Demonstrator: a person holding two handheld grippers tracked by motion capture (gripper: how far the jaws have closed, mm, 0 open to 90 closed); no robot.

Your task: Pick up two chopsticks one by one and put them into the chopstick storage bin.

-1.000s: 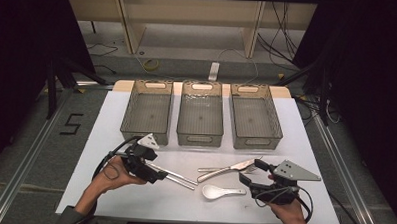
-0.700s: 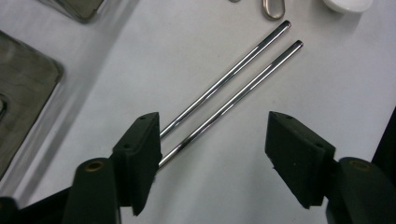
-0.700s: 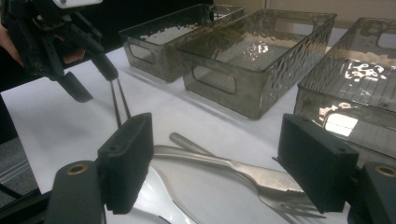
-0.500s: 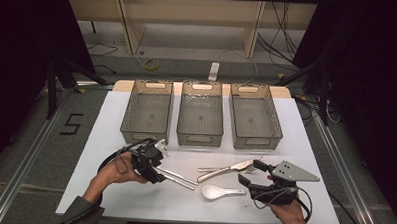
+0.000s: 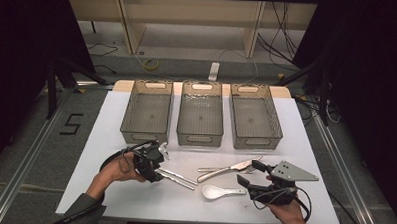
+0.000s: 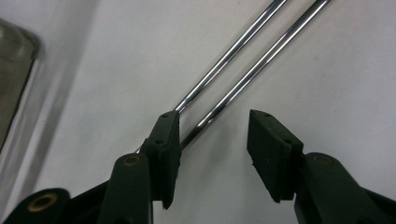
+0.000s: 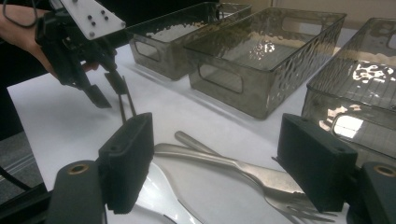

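Observation:
Two metal chopsticks lie side by side on the white table, left of centre. My left gripper is open and low over their near ends. In the left gripper view one chopstick runs into the gap between the jaws, and the other passes against the left pad. A white spoon lies in front of a crossed fork and knife. My right gripper is open just right of these. Its own view frames the fork between the jaws, with the spoon at lower left.
Three see-through grey bins stand in a row across the back half of the table. The right gripper view shows the left gripper and its hand farther off, near the first bin.
My left gripper has moved right and down along the table onto the near ends of the chopsticks. The right gripper has barely moved.

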